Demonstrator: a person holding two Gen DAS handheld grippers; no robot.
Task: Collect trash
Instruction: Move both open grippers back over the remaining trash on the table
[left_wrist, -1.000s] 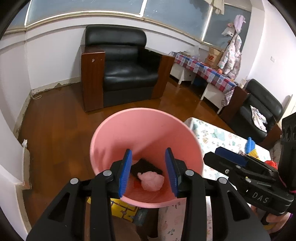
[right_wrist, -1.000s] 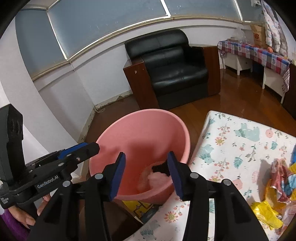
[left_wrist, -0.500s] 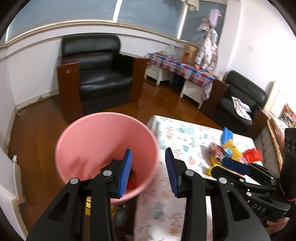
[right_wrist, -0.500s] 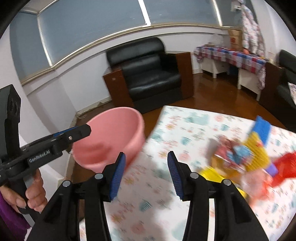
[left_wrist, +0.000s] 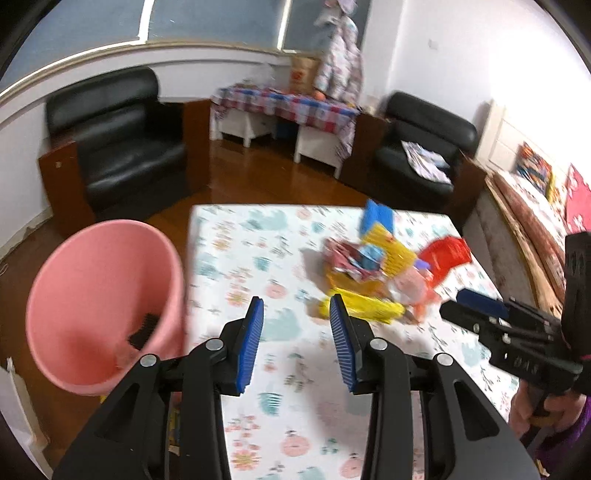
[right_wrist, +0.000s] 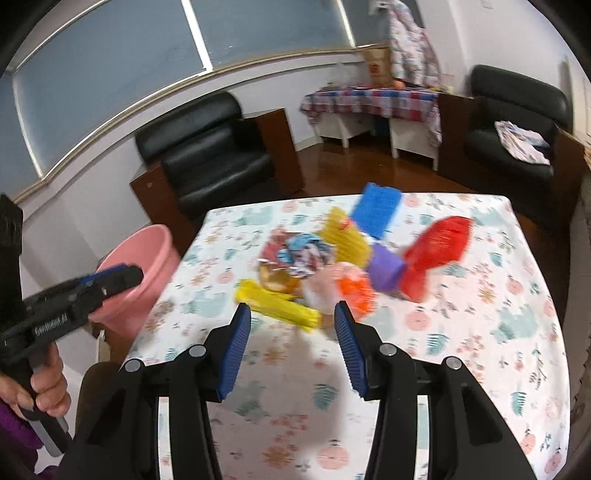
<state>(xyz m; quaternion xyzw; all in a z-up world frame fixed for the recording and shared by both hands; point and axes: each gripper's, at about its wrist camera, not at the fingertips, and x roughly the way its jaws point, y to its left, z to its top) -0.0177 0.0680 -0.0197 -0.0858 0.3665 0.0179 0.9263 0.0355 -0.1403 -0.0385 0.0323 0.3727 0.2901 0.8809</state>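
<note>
Here, a heap of crumpled trash (right_wrist: 325, 258) lies on the far half of a counter (right_wrist: 480, 332) covered in a floral-print cloth: bright wrappers in blue (right_wrist: 378, 214), yellow (right_wrist: 277, 304), red (right_wrist: 439, 251), purple (right_wrist: 386, 267) and orange (right_wrist: 356, 291), piled loosely and touching one another, their edges smeared by motion blur. The left gripper (left_wrist: 296, 345) hangs above the near part of the counter, its 2 blue-padded fingers (left_wrist: 251, 347) spread apart with nothing between them. The right gripper (right_wrist: 291, 349) points at the pile from the near side, its fingers (right_wrist: 232, 352) likewise parted and empty, the yellow wrapper just beyond the tips. A pink plastic bin (left_wrist: 103, 314) stands beside the counter's left edge, tilted in view, with a dark item (left_wrist: 142, 330) and a pale scrap in its bottom. A person's hand (right_wrist: 44, 387) grips the left gripper's handle.
</note>
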